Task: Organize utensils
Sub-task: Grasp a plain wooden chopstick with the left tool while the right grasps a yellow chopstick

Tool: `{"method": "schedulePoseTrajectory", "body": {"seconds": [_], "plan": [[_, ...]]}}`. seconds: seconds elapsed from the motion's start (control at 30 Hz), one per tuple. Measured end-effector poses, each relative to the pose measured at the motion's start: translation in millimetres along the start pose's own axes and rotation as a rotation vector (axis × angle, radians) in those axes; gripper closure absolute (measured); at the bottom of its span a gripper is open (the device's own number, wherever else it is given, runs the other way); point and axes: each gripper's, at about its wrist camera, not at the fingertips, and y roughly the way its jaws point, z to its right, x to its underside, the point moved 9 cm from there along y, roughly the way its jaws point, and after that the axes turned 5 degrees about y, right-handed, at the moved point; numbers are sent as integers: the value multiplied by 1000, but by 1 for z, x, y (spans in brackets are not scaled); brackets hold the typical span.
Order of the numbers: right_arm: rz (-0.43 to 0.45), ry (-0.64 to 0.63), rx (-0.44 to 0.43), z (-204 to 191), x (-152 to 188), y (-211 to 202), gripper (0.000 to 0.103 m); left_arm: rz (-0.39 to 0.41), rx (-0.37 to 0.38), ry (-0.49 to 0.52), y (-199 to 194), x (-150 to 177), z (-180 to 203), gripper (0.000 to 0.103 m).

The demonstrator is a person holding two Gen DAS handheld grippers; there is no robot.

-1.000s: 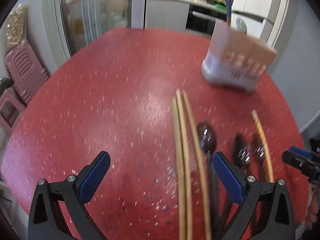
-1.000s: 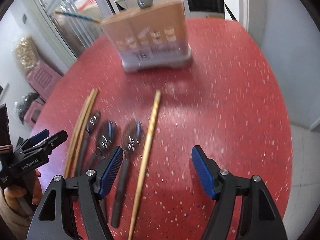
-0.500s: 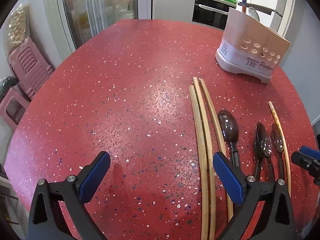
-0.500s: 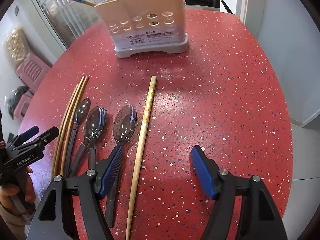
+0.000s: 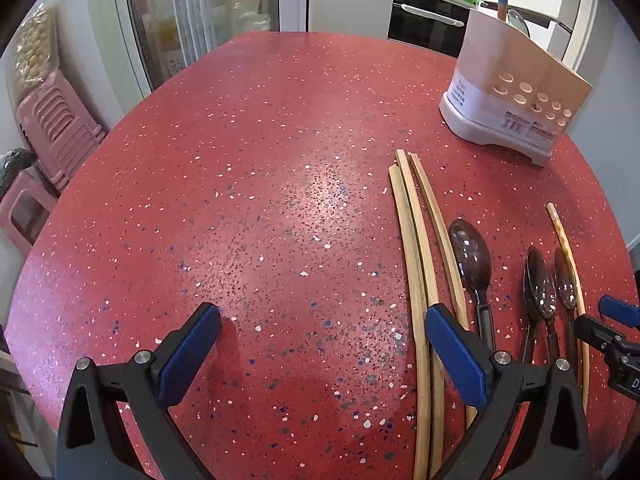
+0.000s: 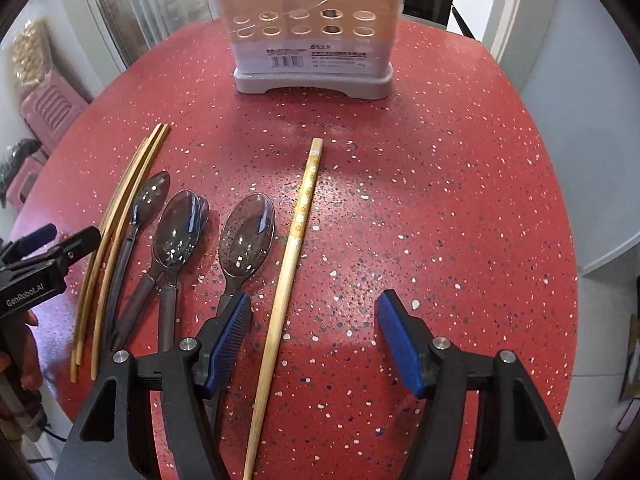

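Looking down along the right claw (image 6: 314, 344), the red speckled worktop (image 6: 440, 200) carries a patterned chopstick (image 6: 294, 240) that runs from about six o'clock up toward twelve, lying between the blue pads (image 6: 230, 340) without touching either; the jaws stand fairly wide and have just been closing a little around it. At nine o'clock of that chopstick lie clear dark-handled spoons (image 6: 248, 236), two of them overlapping, then three plain bamboo chopsticks (image 6: 120, 216) side by side. Straight ahead at twelve o'clock stands the beige utensil holder (image 6: 312, 28), its label and round holes facing this camera. Only this view shows a hand (image 6: 16, 344) at nine o'clock gripping the other tool. The left wrist view shows the left claw (image 5: 324, 344) spread wide over bare worktop (image 5: 240, 200) with nothing between its pads, the bamboo chopsticks (image 5: 416, 248) passing under its right finger, the holder (image 5: 516, 92) at one o'clock with a spoon standing in it, and pink stools (image 5: 52, 132) at nine o'clock.
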Motion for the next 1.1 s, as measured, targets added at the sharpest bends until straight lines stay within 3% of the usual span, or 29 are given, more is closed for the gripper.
{"method": "schedulePoseTrajectory", "body": {"seconds": [0.23,0.3,0.4,0.7,0.87,1.0,1.1], "plan": [[-11,-19,27,1,-11,5,41,-16,-11,24,8,-6,1,0],[-17,-22,26,1,-15,5,50,-18,-10,31,11,-8,2,0],[-41,-19,24,2,-23,7,57,-29,-3,47,14,-11,4,0],[-190,-46,26,-1,-47,20,59,-98,66,161,24,-33,28,0],[-238,-65,23,-1,-56,24,70,-149,102,249,22,-38,44,19],[-253,-94,10,-5,-58,25,89,-213,116,301,24,-41,53,24],[-249,-113,9,-8,-58,25,92,-240,132,317,24,-43,57,31]]}}
